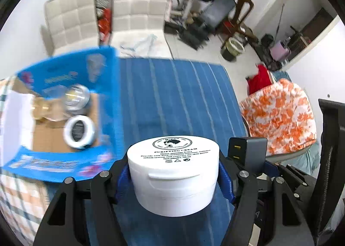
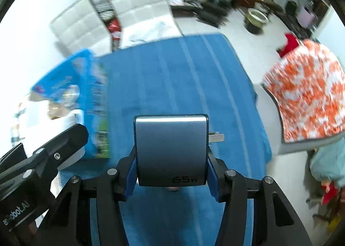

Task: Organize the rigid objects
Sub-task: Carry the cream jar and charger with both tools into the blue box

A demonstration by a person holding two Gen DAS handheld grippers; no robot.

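My left gripper (image 1: 173, 178) is shut on a white round cream jar (image 1: 173, 175) with black print on its lid, held above the blue striped cloth (image 1: 172, 95). My right gripper (image 2: 171, 172) is shut on a grey 65W wall charger (image 2: 171, 149), prongs pointing right; the charger also shows in the left wrist view (image 1: 248, 152), just right of the jar. A blue cardboard box (image 1: 64, 103) stands open at the left and holds a clear jar with a silver lid (image 1: 76, 99) and a white round tin (image 1: 78, 134). The box also shows in the right wrist view (image 2: 86, 103).
An orange-and-white patterned cushion (image 1: 280, 116) lies right of the table. White padded chairs (image 1: 138, 8) stand behind the far table edge. Gym equipment and a bin (image 1: 232, 48) clutter the floor at the back right. The left gripper's body (image 2: 32, 170) sits at the lower left of the right wrist view.
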